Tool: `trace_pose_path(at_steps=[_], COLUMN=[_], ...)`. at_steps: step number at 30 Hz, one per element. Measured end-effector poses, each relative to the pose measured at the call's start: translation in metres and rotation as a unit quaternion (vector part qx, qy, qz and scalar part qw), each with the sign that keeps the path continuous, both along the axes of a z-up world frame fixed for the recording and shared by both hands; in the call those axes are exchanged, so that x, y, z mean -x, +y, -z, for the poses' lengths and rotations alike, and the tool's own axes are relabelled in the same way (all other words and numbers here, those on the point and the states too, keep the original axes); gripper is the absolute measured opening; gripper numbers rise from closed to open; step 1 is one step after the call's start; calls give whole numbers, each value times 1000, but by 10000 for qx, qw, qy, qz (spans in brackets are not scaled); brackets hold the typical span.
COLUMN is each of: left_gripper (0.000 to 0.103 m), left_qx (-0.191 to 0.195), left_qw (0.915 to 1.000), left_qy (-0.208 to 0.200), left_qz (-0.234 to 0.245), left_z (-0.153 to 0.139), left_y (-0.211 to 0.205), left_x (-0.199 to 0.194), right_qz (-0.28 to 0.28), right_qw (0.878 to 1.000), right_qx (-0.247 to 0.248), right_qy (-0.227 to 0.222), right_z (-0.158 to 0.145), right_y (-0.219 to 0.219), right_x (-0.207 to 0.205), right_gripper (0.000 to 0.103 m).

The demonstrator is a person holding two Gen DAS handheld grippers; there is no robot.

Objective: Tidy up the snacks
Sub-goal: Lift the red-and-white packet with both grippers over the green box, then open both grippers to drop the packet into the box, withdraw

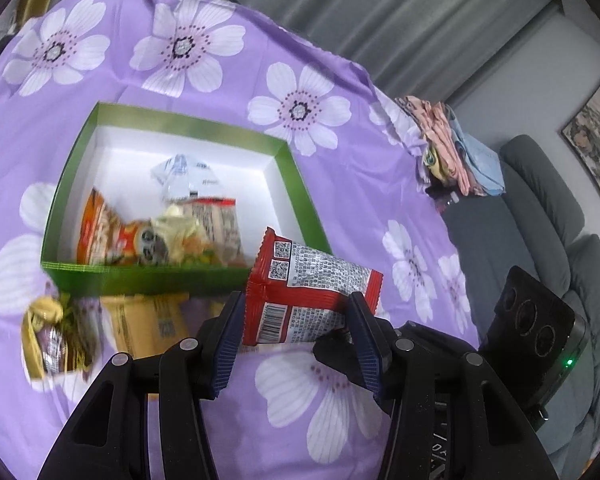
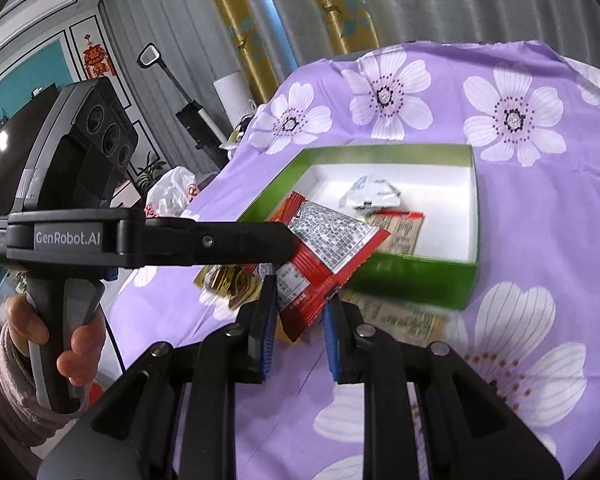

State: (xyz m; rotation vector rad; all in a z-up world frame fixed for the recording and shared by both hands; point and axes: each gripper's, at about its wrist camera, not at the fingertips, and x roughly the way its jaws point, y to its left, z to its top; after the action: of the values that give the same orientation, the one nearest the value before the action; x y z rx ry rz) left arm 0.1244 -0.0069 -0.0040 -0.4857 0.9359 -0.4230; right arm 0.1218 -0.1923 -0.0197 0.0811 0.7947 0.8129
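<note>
My left gripper (image 1: 296, 304) is shut on a red snack packet (image 1: 308, 292) and holds it above the cloth by the near right corner of the green box (image 1: 80, 152). The box holds several snack packets (image 1: 160, 232). In the right wrist view the red packet (image 2: 328, 248) hangs from the left gripper (image 2: 284, 240) in front of the green box (image 2: 420, 280). My right gripper (image 2: 300, 300) is open just below the packet; its fingers flank the packet's lower corner without clamping it. A gold-wrapped snack (image 1: 56, 336) and a yellow packet (image 1: 156, 320) lie on the cloth before the box.
The table wears a purple cloth with white flowers (image 1: 320, 400). Folded fabric (image 1: 452, 148) lies at its far right edge, a grey sofa (image 1: 540, 208) beyond. A white plastic bag (image 2: 172, 192) sits past the table's left edge.
</note>
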Motion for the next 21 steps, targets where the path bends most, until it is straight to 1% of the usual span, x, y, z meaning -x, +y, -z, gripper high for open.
trace_pose_path(at_steps=[7, 13, 21], left_gripper=[52, 52, 52], left_qx=[-95, -69, 28], left_qw=[10000, 9999, 9992], left_qy=[-6, 134, 353], left_qz=[-19, -53, -183], left_z=[2, 15, 35], left_y=[0, 6, 22], left_x=[-29, -53, -73], right_qz=[86, 87, -7], right_qw=[10000, 9998, 9993], right_qx=[11, 71, 180], right_qy=[-1, 142, 342], right_z=[4, 13, 29], right_y=[3, 9, 25], right_x=[-26, -50, -75], right_gripper=[22, 21, 22])
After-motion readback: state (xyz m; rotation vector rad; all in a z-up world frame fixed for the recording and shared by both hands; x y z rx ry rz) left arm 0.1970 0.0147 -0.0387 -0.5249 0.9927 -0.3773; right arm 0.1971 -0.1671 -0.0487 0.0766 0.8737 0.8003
